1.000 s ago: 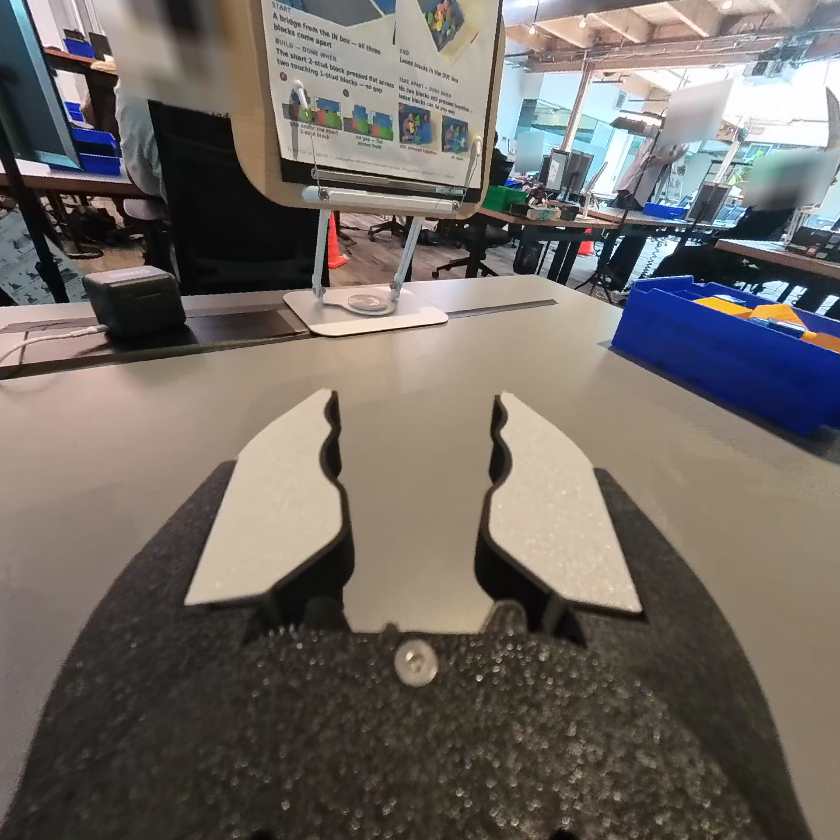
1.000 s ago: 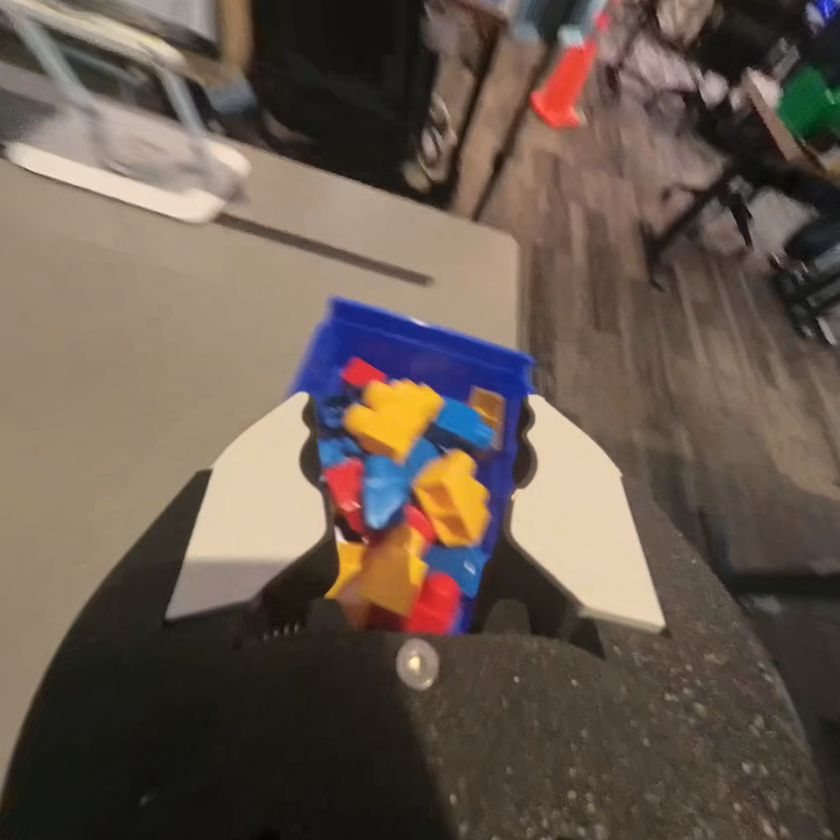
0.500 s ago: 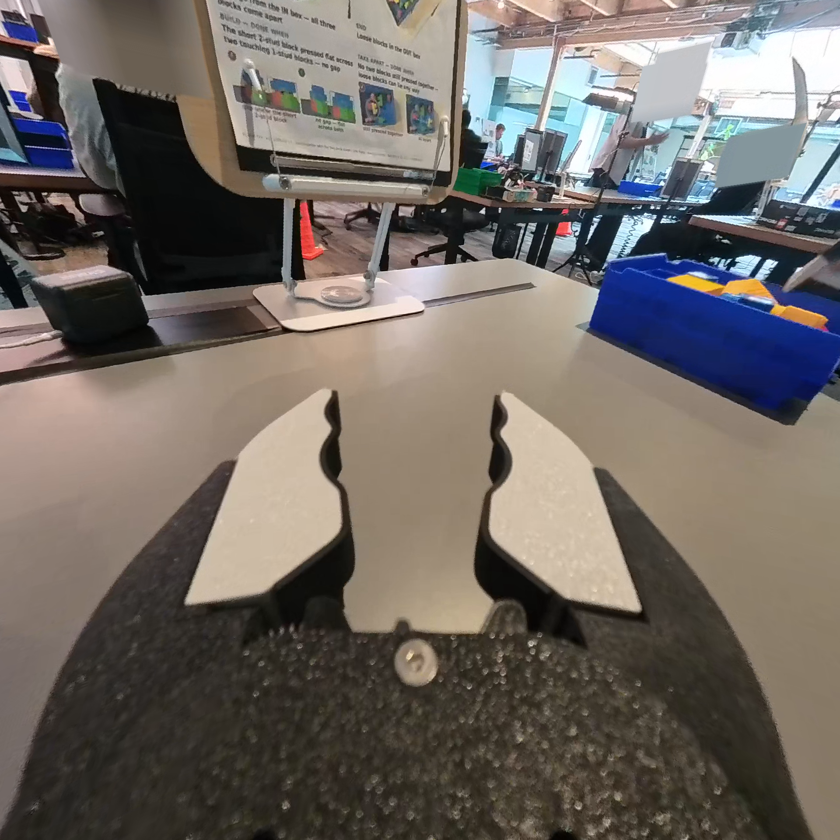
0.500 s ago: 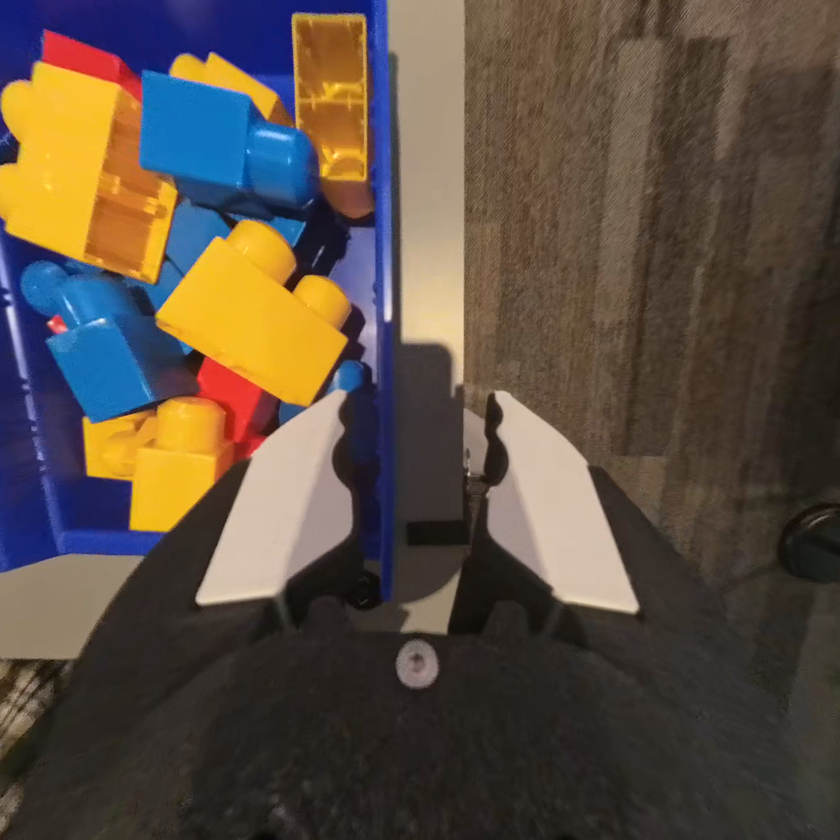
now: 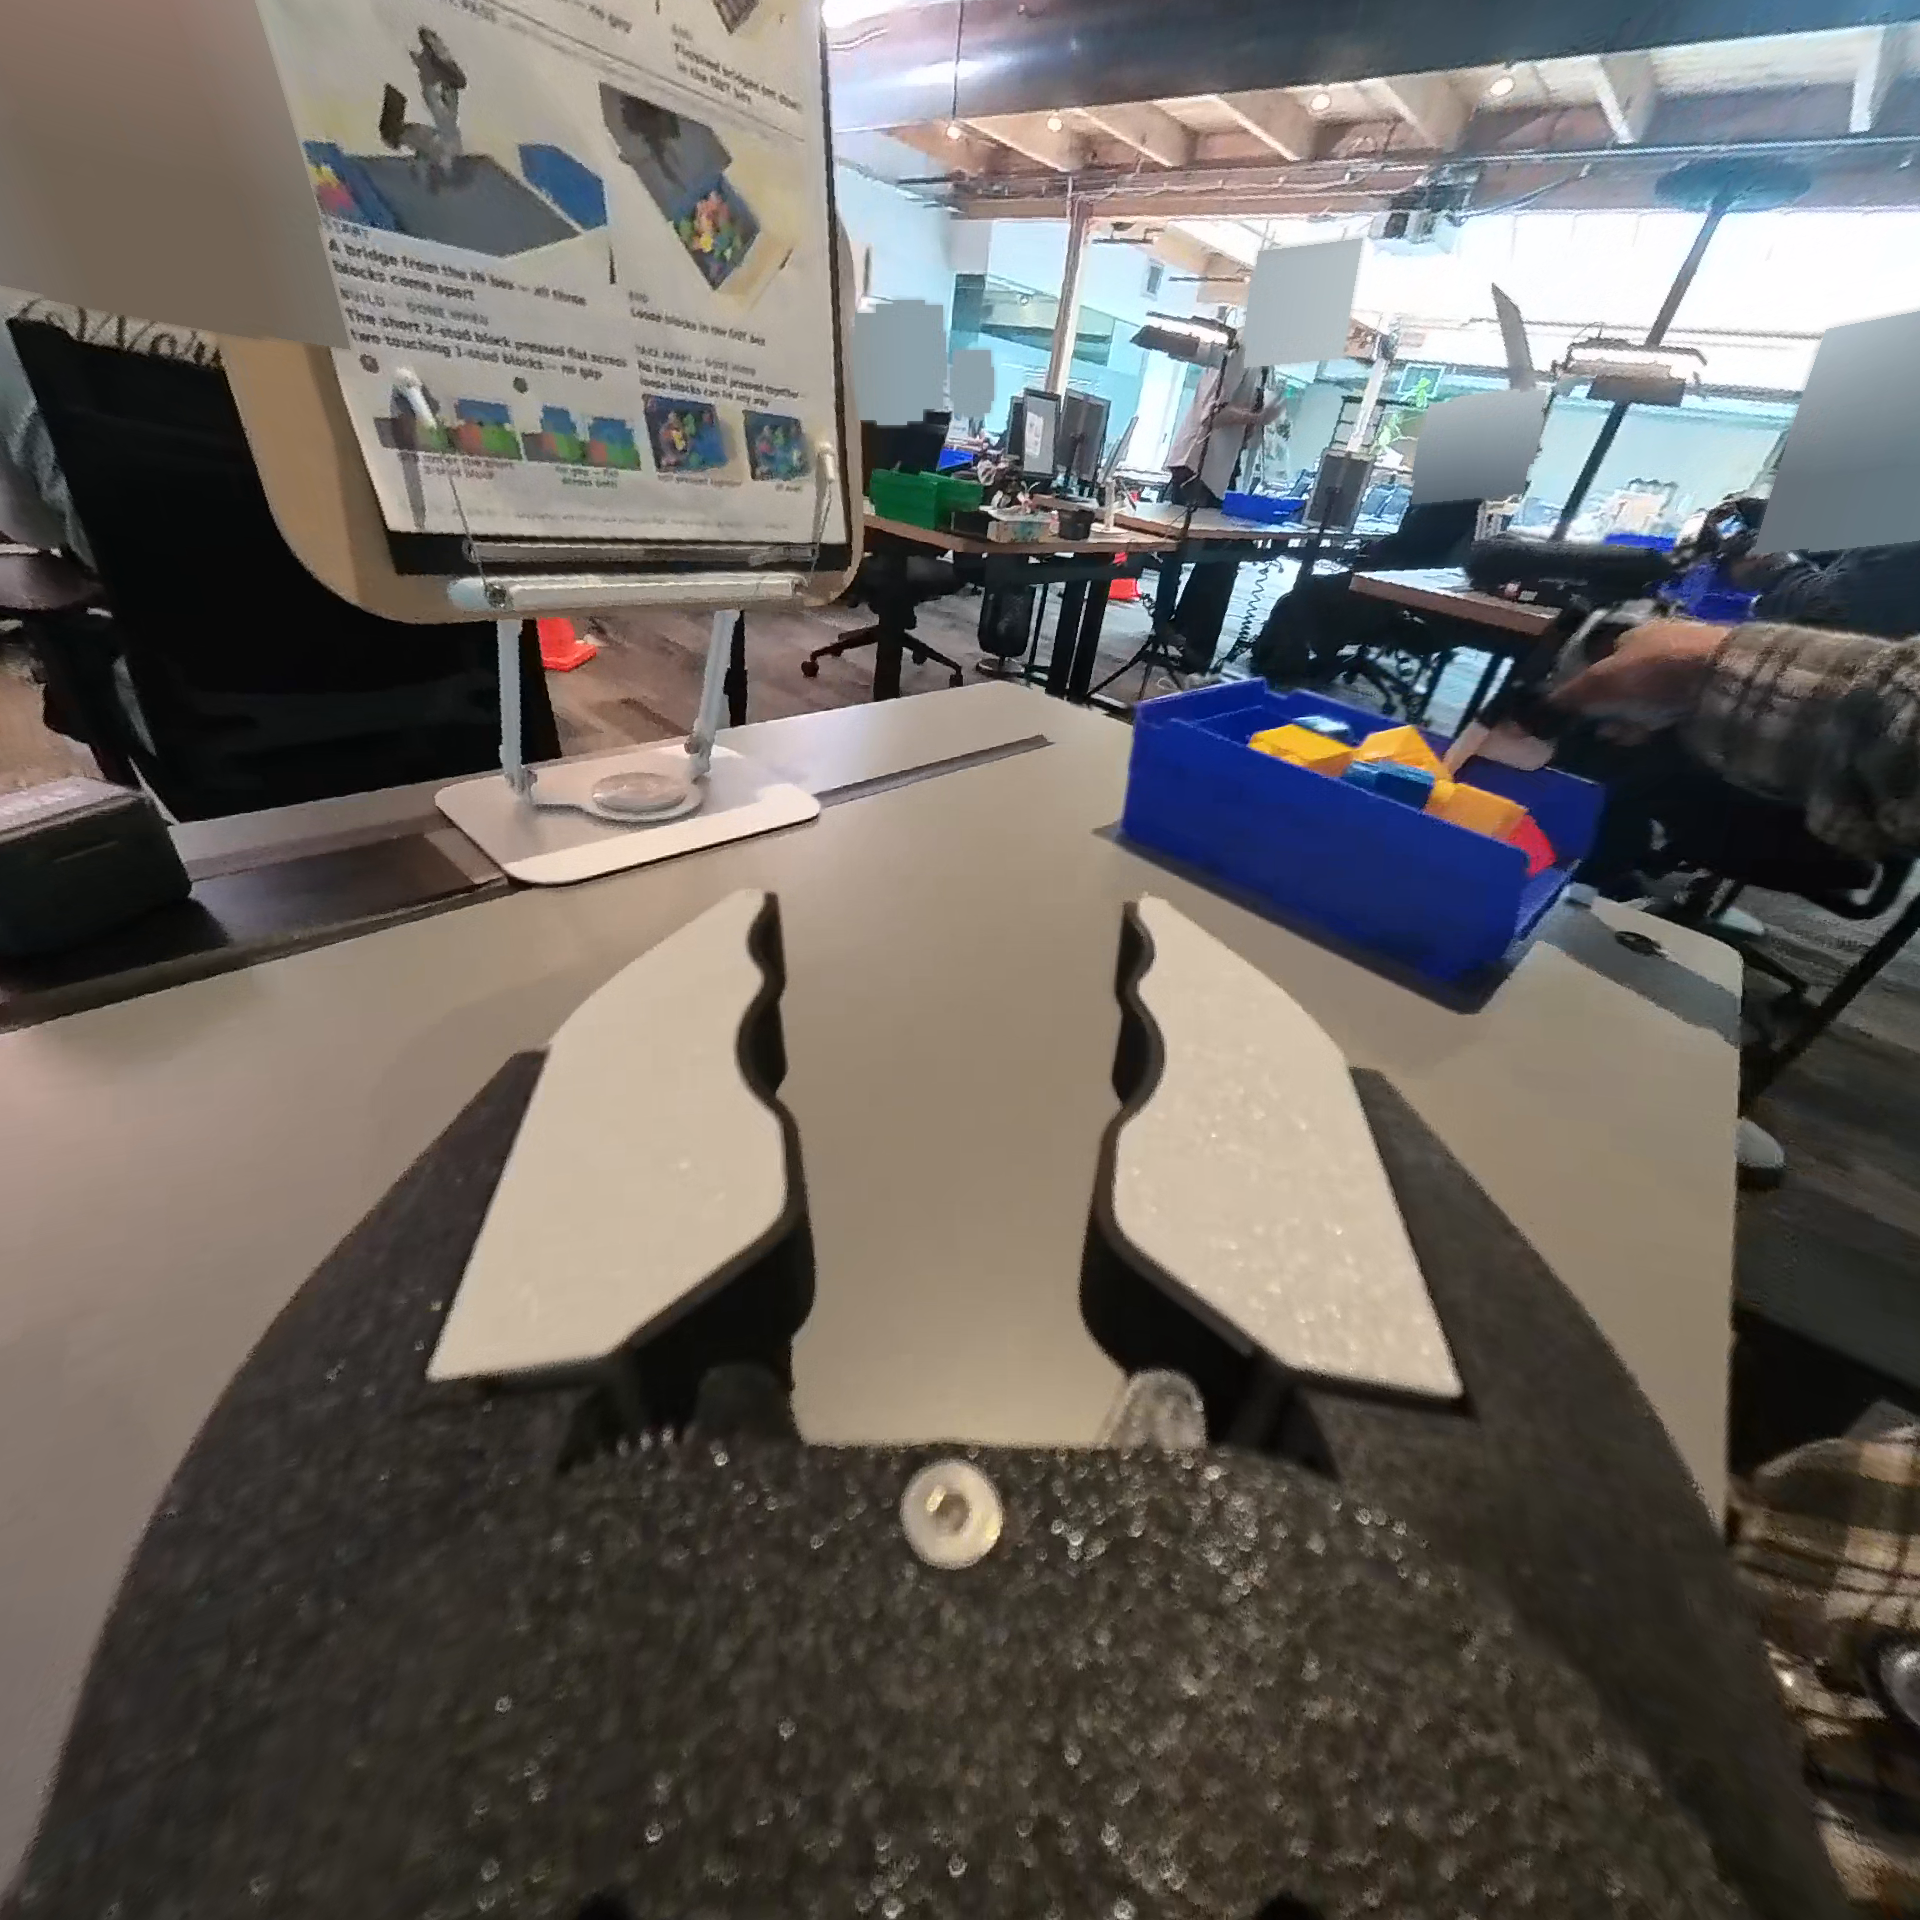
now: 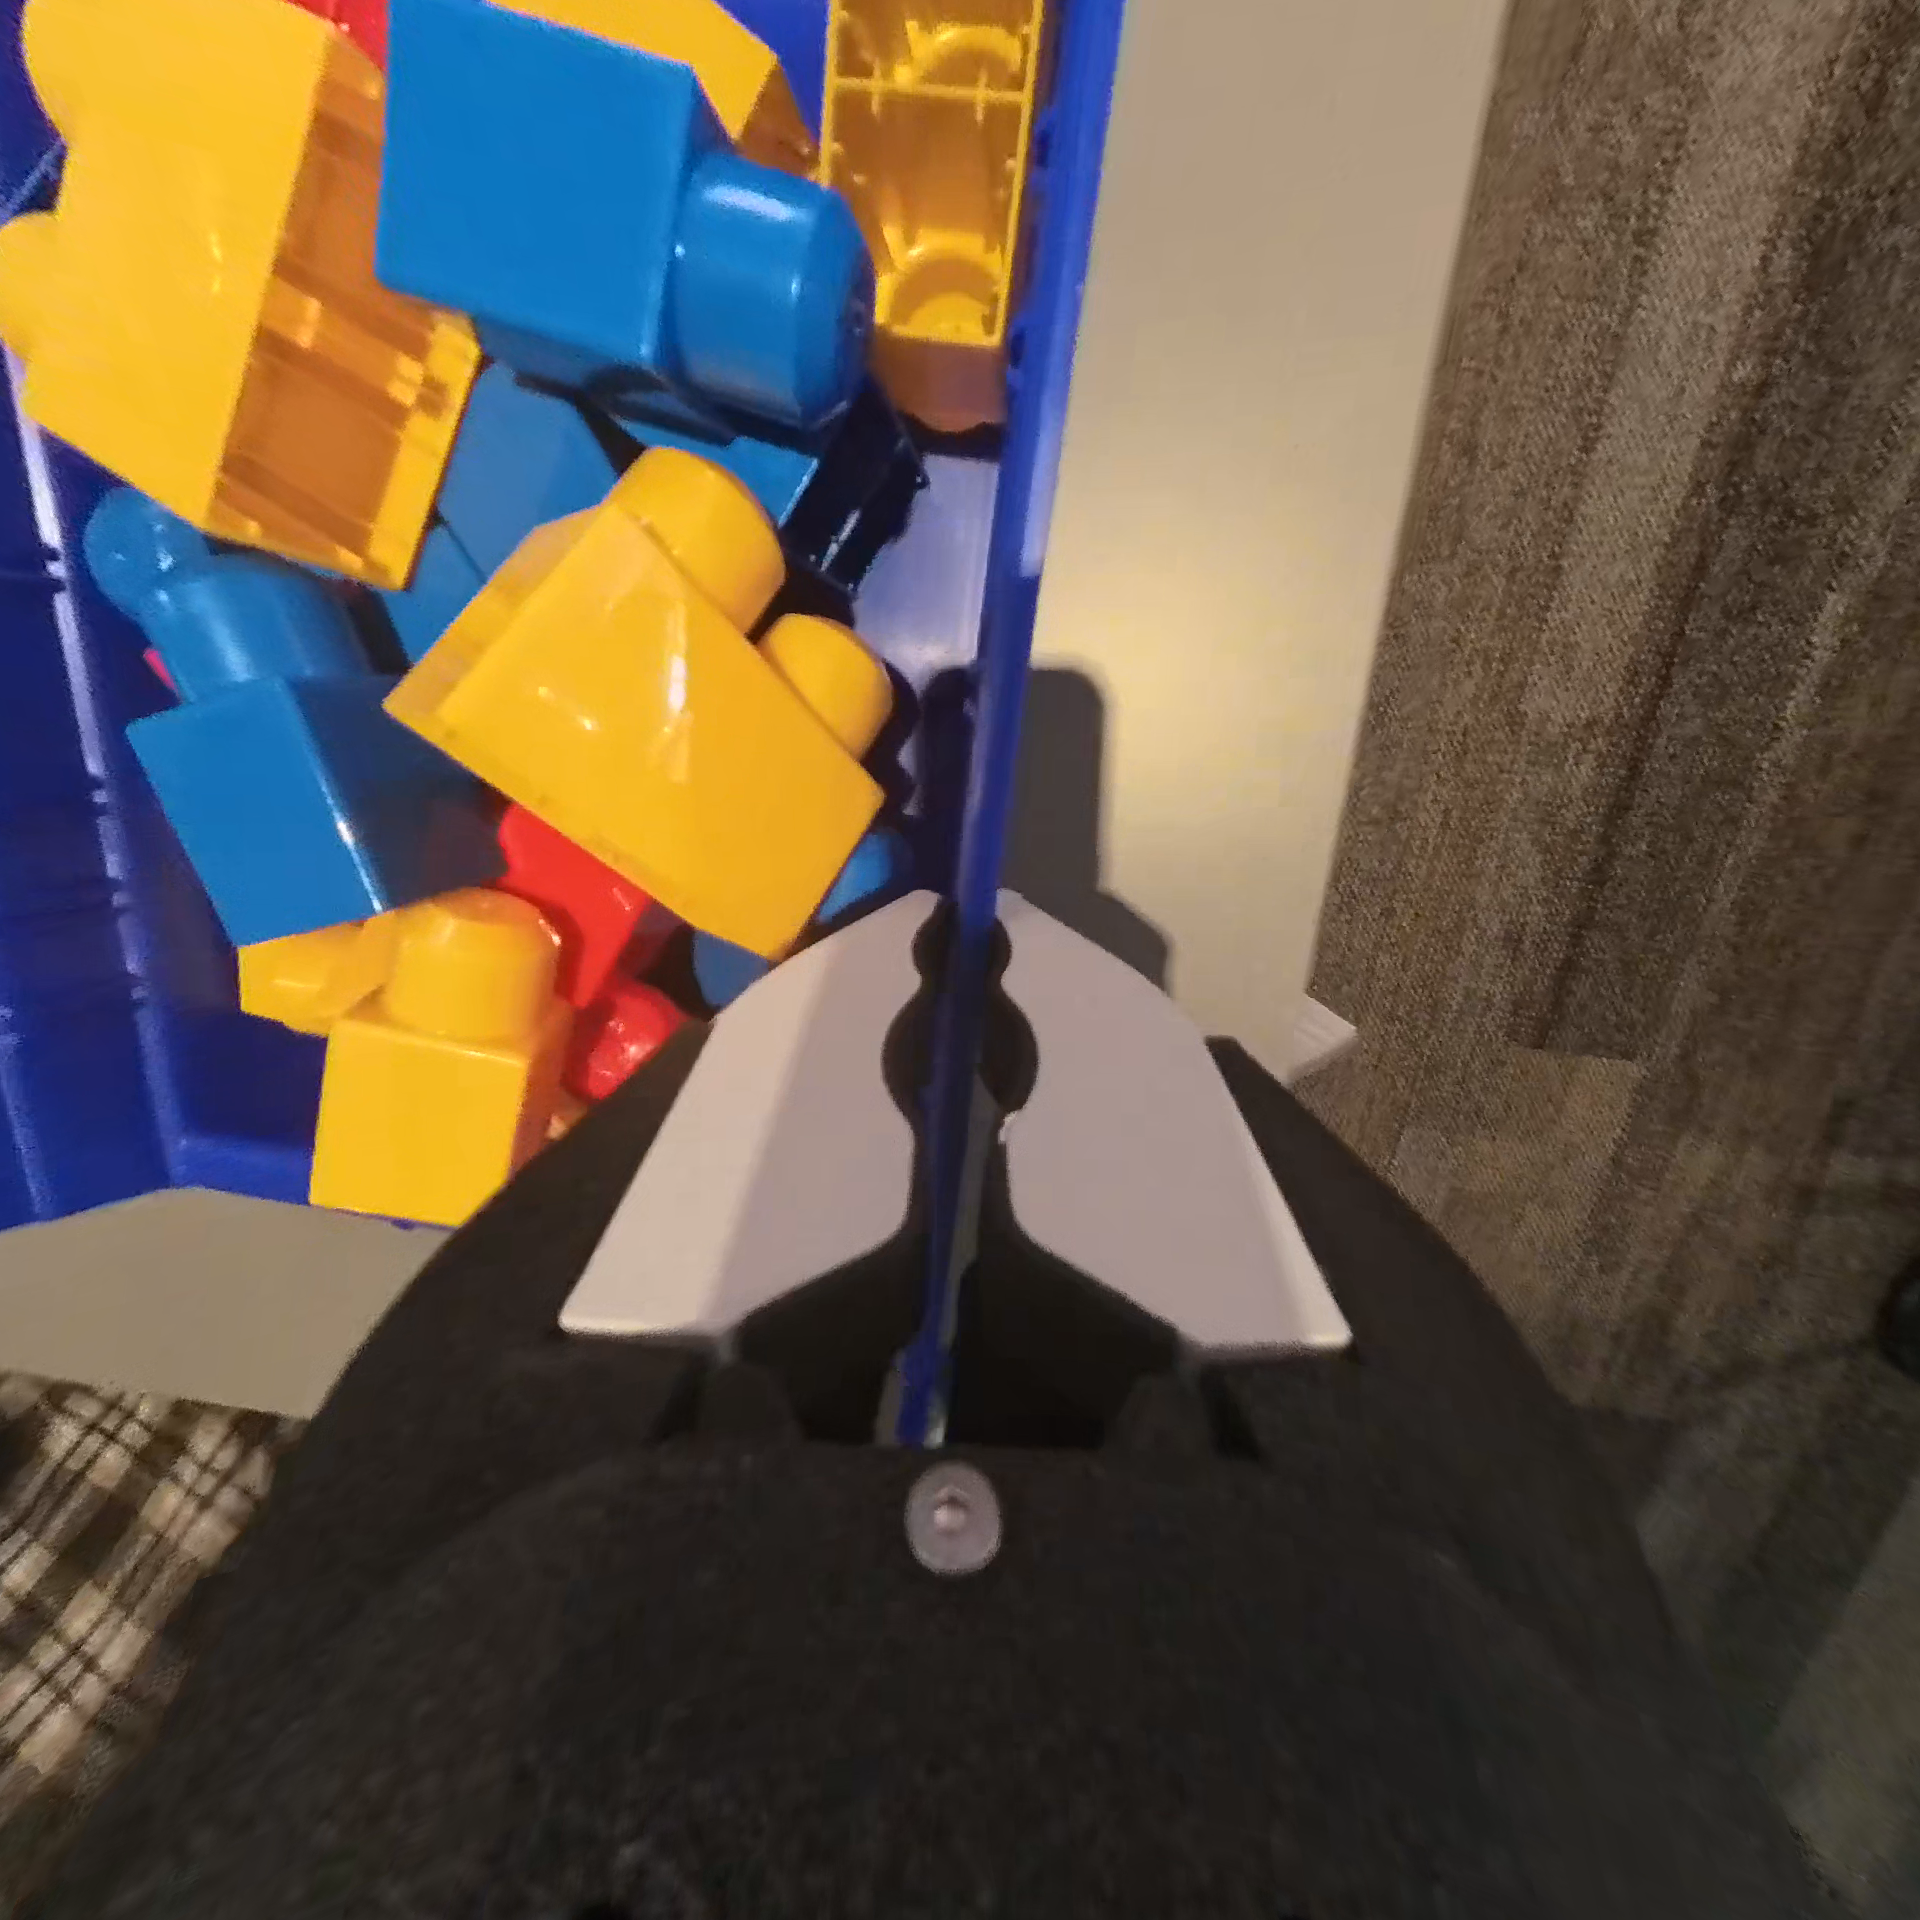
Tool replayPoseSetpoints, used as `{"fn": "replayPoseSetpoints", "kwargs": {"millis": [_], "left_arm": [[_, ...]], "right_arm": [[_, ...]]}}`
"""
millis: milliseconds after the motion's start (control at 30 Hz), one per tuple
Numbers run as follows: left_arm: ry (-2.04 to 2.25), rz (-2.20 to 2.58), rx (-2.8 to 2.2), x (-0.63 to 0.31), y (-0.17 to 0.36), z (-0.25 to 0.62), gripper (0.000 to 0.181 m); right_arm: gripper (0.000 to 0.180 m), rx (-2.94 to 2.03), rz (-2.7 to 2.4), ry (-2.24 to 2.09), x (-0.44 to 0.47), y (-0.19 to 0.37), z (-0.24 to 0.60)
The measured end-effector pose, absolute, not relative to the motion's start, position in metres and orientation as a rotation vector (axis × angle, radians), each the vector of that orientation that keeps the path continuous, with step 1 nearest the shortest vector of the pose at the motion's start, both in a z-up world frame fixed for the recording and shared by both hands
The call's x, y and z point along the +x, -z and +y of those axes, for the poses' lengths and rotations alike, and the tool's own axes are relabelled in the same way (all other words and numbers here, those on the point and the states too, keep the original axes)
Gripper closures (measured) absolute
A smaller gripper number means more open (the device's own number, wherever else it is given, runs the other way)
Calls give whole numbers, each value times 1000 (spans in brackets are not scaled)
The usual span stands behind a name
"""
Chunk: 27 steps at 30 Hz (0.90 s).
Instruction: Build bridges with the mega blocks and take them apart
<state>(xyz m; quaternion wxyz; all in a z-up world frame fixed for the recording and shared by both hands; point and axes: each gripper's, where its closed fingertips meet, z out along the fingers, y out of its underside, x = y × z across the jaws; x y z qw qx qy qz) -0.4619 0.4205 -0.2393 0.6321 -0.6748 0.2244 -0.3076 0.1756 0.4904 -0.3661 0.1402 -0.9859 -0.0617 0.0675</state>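
Your right gripper [image 6: 961, 925] pinches the blue bin's [image 6: 1003, 499] wall, your left gripper [image 5: 948, 914] gapes empty, and no bridge is started yet.

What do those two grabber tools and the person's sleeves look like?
Each gripper, left and right, has two flat pale-grey jaws with wavy black inner edges, set in a rough black speckled body with one small silvery screw. The sleeve is plaid.
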Motion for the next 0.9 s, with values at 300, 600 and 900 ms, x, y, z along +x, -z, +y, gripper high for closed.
{"fn": "replayPoseSetpoints", "kwargs": {"millis": [300,600,900], "left_arm": [[745,544,-1542,-455,230,407,119],[747,544,-1519,-463,217,397,120],[772,500,-1522,-479,212,396,120]], "right_arm": [[174,-2828,-314,-237,66,366,487],[173,-2800,-502,-277,-56,365,484],[176,-2771,-423,-343,-157,364,481]]}}
